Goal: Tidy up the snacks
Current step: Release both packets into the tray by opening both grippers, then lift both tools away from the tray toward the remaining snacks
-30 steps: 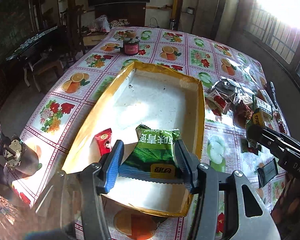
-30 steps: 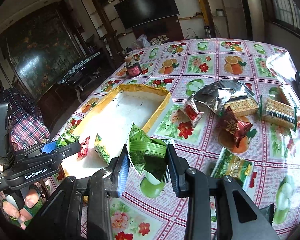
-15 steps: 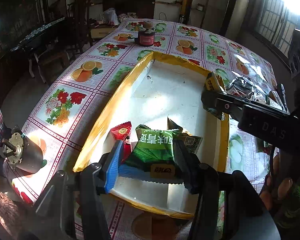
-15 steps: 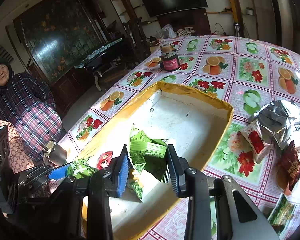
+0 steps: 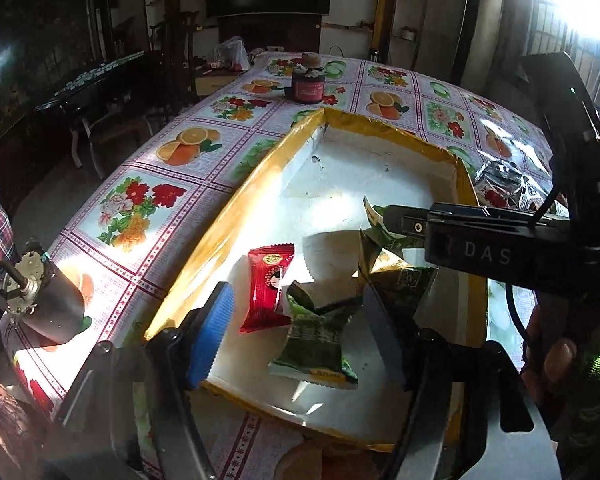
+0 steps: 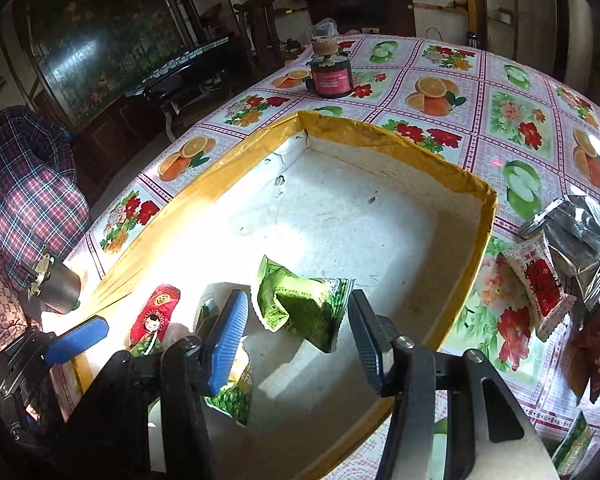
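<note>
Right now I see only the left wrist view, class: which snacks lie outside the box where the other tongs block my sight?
Observer: A dark red packet lies on the tablecloth, right of the box.
Operator: Anything else?
Observer: A small green packet lies further out, toward the near edge.
Operator: Right tongs gripping?
Observer: No. The right tongs are opening; the crumpled green packet between them touches neither pad.

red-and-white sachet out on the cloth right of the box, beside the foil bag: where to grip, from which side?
Grip the red-and-white sachet across its narrow width at mid-body, coming from above. It lies flat on the tablecloth with its serrated ends along its length. The silver foil bag crowds its far right edge, so favour the side facing the box.
</note>
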{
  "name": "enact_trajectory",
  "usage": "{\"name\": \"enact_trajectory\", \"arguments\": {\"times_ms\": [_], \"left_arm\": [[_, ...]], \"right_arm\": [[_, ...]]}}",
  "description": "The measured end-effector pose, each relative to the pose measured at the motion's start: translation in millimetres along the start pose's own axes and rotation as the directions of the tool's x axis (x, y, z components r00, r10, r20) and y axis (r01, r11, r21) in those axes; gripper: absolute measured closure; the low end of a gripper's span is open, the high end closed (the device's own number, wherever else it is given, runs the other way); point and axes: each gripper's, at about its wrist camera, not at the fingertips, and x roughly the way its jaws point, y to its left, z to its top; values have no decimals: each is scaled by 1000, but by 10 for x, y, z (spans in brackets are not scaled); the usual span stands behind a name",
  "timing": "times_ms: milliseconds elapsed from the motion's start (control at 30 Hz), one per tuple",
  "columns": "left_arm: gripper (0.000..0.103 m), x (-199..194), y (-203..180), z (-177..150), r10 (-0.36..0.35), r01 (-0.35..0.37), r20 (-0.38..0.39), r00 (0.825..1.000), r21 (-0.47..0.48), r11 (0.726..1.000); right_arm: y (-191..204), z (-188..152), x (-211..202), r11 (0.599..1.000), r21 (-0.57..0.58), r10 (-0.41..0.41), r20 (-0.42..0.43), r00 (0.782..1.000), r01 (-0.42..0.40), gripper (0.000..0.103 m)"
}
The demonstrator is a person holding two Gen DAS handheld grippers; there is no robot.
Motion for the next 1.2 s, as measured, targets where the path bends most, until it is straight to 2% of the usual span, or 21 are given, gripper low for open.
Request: {"name": "enact_trajectory", "arguments": {"times_ms": [100, 167, 233, 333, 367, 400, 433, 467, 533, 633, 833, 1033, 1100, 1200], "left_arm": [[33, -266, 113, -19, 78, -69, 129, 989, -67, 995], [29, -493, 239, -56, 168, -138, 227, 959, -143, 980], [20, -729, 394, -96, 277, -204, 312, 909, -248, 947], [8, -1042, 581, -191, 444, -282, 394, 805, -405, 870], [7, -1114, 621, -218, 481, -295, 409, 775, -439, 849], [6, -1166, 642, -234, 506, -305, 418, 754, -460, 834], [5, -1201, 655, -241, 521, -313, 422, 742, -469, 826], [5, -1223, 661, -239, 523, -313, 426, 738, -471, 825], [4, -1244, 652, -232, 515, -308, 429, 742, -463, 831], [4, -1248, 579, -225, 480, -290, 436, 761, -433, 853], [3, -1192, 298, -172, 345, -203, 445, 827, -335, 920], [3, -1128, -145, -100, 100, -29, 452, 887, -162, 986], [3, -1087, -336, -81, 2, 38, 433, 901, -84, 996], [3, -1014, -637, -63, -125, 128, 392, 911, 19, 992]], "right_arm": [[1, -24, -182, 1000, 4, 14, 45, 999, -14, 49], [22, -61, -319, 999, 0, 32, 79, 996, -32, 48], [51, -97, -446, 999, -6, 38, 110, 993, -37, 47], [59, -151, -617, 999, -11, 34, 148, 988, -32, 44], [57, -165, -664, 999, -9, 32, 157, 987, -31, 44], [52, -174, -699, 1000, -7, 30, 163, 986, -29, 44], [45, -181, -731, 1000, -4, 29, 169, 985, -29, 44], [42, -189, -762, 1000, -2, 29, 174, 984, -29, 44], [32, -216, -820, 1000, 3, 23, 181, 983, -24, 44], [0, -270, -906, 1000, 8, 12, 192, 981, -14, 44], [-200, -454, -1113, 998, 55, -34, 213, 976, 23, 42], [-510, -745, -1389, 984, 129, -150, 218, 964, 123, 36], [-615, -846, -1474, 974, 157, -195, 213, 957, 164, 36], [-752, -991, -1597, 956, 190, -263, 209, 942, 225, 36]]}}
